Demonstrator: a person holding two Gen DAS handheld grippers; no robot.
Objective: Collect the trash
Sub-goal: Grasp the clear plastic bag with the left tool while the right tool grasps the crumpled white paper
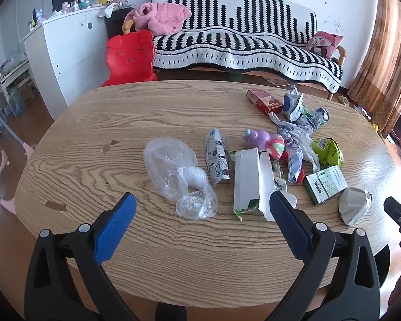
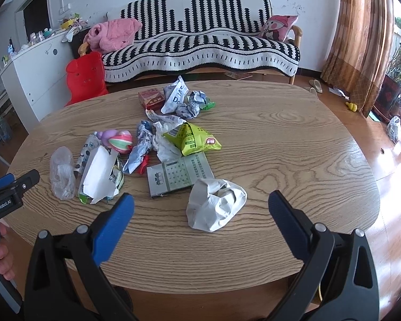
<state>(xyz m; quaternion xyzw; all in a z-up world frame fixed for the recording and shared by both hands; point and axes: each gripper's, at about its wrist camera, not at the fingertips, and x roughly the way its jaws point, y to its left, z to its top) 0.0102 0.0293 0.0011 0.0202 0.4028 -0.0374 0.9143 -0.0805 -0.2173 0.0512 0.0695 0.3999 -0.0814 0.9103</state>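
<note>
I hold both tools over the near edge of the oval wooden table (image 1: 99, 133), jaws spread wide and empty. My left gripper (image 1: 203, 206) fills the bottom of the left wrist view; just past its tips lies a clear plastic bag (image 1: 173, 168), centre frame, with a torn white carton (image 1: 250, 182) right beside it. My right gripper (image 2: 200, 206) fills the bottom of the right wrist view, and a crumpled grey-white wrapper (image 2: 214, 203) sits between its blue pads, lying on the table untouched. Just behind that wrapper a flat green-and-white box (image 2: 177, 178) lies printed side up. Mid-frame, a lime-green snack bag (image 2: 192, 139) rests next to a purple toy (image 2: 117, 139) with a striped ball, among twisted paper wrappers. Farther, near the table's far edge, a red box (image 2: 151, 97) touches crumpled paper. Beyond, in the upper part of the frame, stand a red chair (image 2: 84, 77) and a striped sofa (image 2: 200, 42).
</note>
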